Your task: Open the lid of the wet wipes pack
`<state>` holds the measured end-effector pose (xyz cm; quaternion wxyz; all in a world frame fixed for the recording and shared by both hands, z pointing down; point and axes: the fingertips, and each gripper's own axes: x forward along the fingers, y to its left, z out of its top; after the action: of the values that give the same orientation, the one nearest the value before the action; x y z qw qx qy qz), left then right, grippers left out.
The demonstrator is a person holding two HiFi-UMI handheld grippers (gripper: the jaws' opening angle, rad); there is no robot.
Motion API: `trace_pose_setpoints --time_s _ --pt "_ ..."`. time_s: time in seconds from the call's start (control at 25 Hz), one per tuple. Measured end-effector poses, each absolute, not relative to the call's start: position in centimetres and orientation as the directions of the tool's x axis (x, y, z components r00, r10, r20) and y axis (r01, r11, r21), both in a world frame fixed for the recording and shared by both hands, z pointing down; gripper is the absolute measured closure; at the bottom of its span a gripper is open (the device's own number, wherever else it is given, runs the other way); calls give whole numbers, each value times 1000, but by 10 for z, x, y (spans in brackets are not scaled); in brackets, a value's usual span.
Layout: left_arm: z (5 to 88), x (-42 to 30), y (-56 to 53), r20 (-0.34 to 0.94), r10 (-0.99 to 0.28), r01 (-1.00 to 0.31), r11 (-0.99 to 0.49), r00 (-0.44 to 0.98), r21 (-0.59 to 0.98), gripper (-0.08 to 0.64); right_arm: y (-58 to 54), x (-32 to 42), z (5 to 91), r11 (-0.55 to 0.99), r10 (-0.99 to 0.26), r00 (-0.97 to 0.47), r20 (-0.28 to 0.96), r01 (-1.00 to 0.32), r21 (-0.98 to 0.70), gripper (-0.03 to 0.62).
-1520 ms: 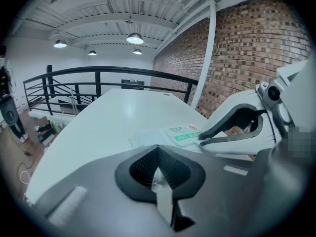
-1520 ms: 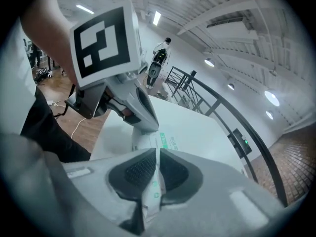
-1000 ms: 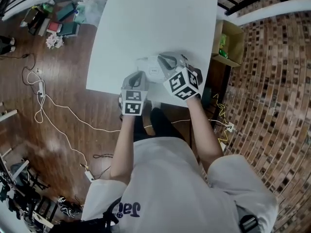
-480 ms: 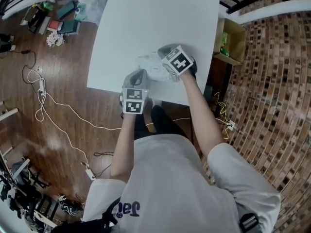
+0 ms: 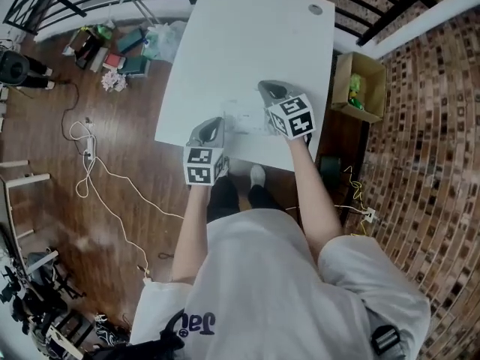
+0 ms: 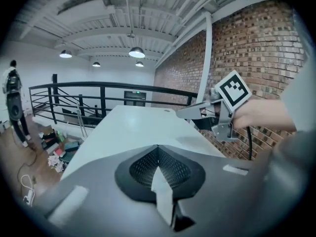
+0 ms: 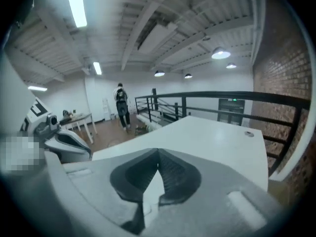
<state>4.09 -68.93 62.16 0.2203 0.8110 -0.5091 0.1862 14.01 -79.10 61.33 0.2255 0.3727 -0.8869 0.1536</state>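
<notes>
The soft white wet wipes pack (image 5: 241, 120) sits near the front edge of the long white table (image 5: 247, 36), between the 2 grey handheld grippers and close in front of the person. In the head view it is a pale patch with faint grey print. Whether it rests flat or is raised a little off the top I cannot tell.

The left gripper (image 6: 158, 163) has its jaws pressed together, and a thin white fold comes out from between its ribbed black pads (image 6: 140, 169). I take this to be an edge of the pack, pinched to steady it. The right gripper (image 7: 158, 169) also has its jaws pressed fully together. A narrow white strip (image 7: 150, 191) runs down from where they meet, and I judge it to be the lid's flap held by its edge, though it is too slim to be sure.

As for progress, both holds look made: 1 tool anchors the pack and 1 grips the flap. The opening itself is not confirmed. No view shows the lid folded back or the wipes exposed, and the head view is too small to tell whether the flap has begun to lift. What probably remains is the main pull, drawing the flap up and away while the pack is held down.
</notes>
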Motion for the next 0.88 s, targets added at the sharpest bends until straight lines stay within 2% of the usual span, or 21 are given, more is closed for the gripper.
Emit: trace_pose_setpoints --time_s 0.2,0.44,0.68,0.88 --pt "536 11 -671 389 -849 -931 -353 359 88 543 -730 142 544 618 -704 -633 321 -769 -161 601" --pt "455 11 -645 167 -888 -904 -421 427 74 543 -654 145 484 559 -796 -567 213 -823 -103 601" --pt "426 4 -552 111 -867 -873 -486 486 30 543 -547 133 460 438 -875 -443 196 -896 -71 601" --pt "452 -13 -509 139 -847 -858 -510 514 65 543 -471 114 480 408 -872 -405 276 -912 -52 601"
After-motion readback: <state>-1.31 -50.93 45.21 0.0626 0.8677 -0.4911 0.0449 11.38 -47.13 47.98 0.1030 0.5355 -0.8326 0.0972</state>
